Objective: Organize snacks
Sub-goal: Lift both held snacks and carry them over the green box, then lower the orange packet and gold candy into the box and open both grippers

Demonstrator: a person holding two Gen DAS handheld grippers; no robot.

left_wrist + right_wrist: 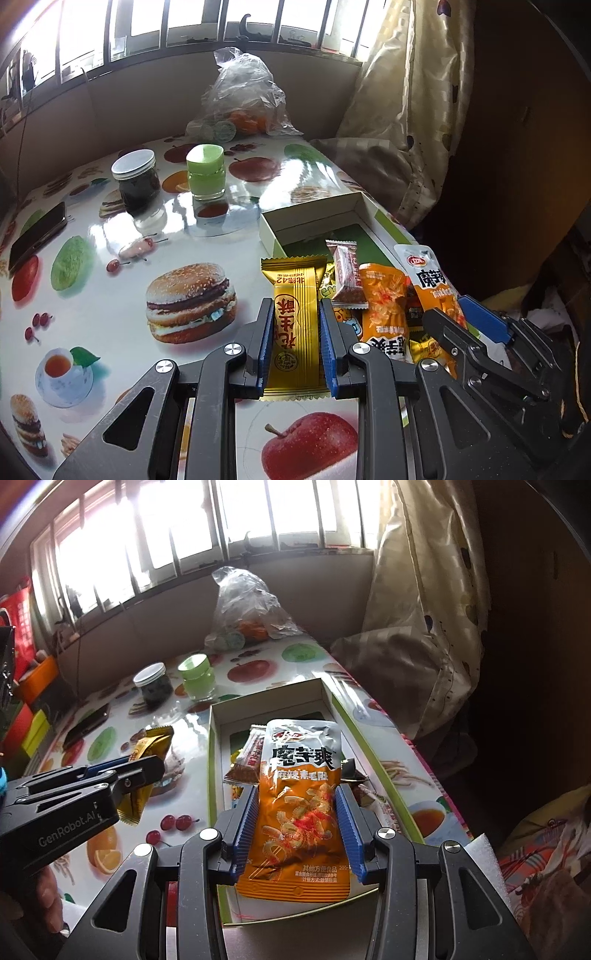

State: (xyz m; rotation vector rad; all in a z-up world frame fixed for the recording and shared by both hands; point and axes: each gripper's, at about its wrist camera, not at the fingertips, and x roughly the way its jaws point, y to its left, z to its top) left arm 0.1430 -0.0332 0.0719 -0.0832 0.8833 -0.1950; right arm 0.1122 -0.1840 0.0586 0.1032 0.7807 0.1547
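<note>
My left gripper (296, 306) is shut on a gold snack bar (295, 325) and holds it above the table, left of the open box (314, 218). It also shows in the right wrist view (147, 766) with the gold bar (138, 797). My right gripper (295, 794) is shut on an orange and grey snack pouch (301, 805) over the box (216, 760). In the left wrist view the right gripper (458, 314) holds that pouch (430, 284). Several snacks lie in the box, among them a brown bar (347, 277) and an orange packet (384, 306).
A dark jar (136, 177) and a green jar (205, 170) stand at the back of the table. A clear plastic bag (243, 99) with fruit sits behind them. A phone (37, 232) lies at the left. A curtain (413, 110) hangs at the right.
</note>
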